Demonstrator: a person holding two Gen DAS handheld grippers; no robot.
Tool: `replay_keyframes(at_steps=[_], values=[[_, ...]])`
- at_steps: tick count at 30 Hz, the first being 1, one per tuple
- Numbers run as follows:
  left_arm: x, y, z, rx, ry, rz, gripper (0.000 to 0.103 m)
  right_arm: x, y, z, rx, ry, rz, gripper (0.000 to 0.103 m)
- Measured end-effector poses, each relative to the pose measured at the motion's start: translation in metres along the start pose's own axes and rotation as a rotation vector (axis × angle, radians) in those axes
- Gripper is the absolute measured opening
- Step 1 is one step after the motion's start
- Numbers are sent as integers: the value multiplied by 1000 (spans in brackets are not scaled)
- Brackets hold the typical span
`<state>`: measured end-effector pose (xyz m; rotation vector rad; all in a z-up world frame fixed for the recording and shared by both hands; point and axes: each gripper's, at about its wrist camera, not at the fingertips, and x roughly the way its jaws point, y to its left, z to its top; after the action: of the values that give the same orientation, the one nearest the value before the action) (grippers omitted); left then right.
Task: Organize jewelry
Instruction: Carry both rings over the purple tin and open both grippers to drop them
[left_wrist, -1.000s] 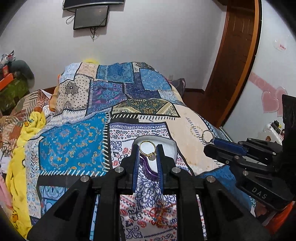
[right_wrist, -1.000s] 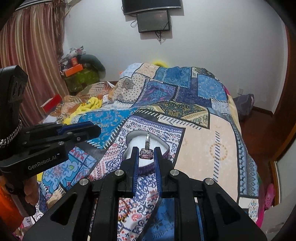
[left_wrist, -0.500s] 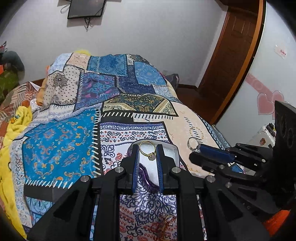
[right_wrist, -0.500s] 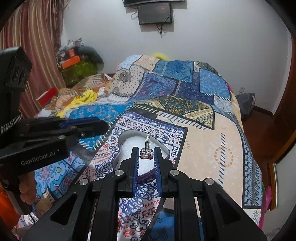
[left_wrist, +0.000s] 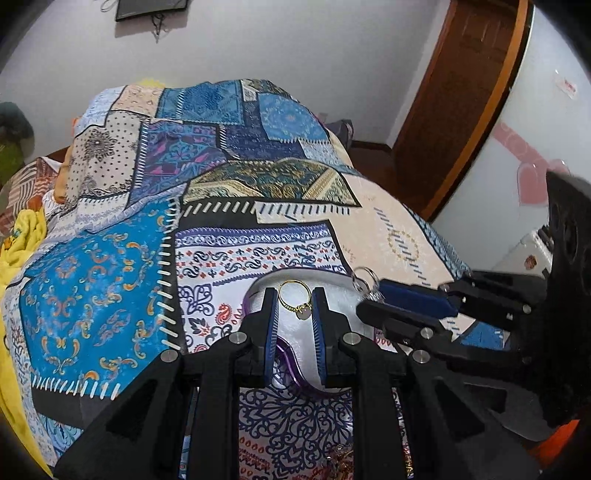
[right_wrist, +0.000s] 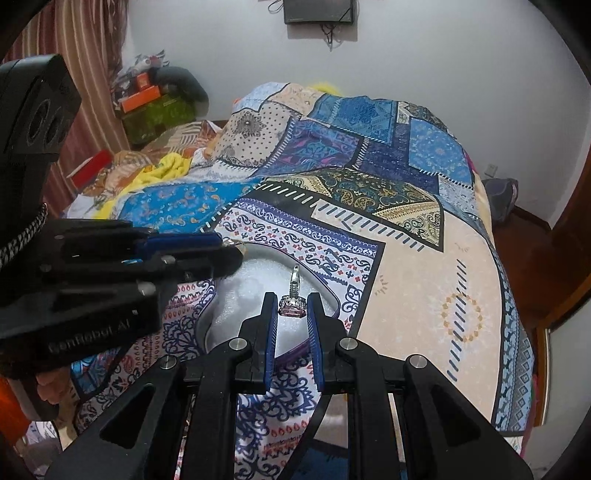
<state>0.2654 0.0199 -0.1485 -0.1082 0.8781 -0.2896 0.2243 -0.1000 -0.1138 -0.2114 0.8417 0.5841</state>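
My left gripper (left_wrist: 294, 295) is shut on a gold ring (left_wrist: 295, 301) with a small pale stone and holds it over a heart-shaped box (left_wrist: 334, 282) with a purple rim and white foam lining. My right gripper (right_wrist: 291, 301) is shut on a silver ring (right_wrist: 293, 302) with a pink stone, also over the box (right_wrist: 251, 291). In the left wrist view the right gripper (left_wrist: 364, 291) comes in from the right, the silver ring at its tip. In the right wrist view the left gripper (right_wrist: 236, 249) comes in from the left, at the box's far-left rim.
The box lies on a patchwork bedspread (left_wrist: 221, 184) covering a bed. A tangle of red and gold jewelry (left_wrist: 340, 458) lies on the spread near me. A yellow cloth (right_wrist: 162, 170) and cluttered boxes (right_wrist: 147, 99) are at the left; a wooden door (left_wrist: 454, 92) at the right.
Both grippers have moved forward and down toward the box, each still holding its ring. They now sit closer together over the foam.
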Motion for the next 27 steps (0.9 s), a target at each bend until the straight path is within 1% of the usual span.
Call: replay_keyframes(at_steps=[6,14,17,22,24,26,27], values=[[9,1,1,7,37,-26,17,7,-2,0,-20,20,-14,14],[5,2,0,3,31,-26,17,11,-5,0,-9,40,15,14],[-5,4,0,0,11,-11,17,13,-3,1,-19,48,16,14],[-20,5,-1,16,-12,41,17,14,2,1,-26,61,26,15],[-26,5,-3,21,-16,52,18,12,4,1,-29,59,13,15],[-31,6,-4,21,-20,55,19,7,5,2,-28,54,6,15],[-34,6,-6,20,-23,58,21,4,6,2,-25,50,5,15]])
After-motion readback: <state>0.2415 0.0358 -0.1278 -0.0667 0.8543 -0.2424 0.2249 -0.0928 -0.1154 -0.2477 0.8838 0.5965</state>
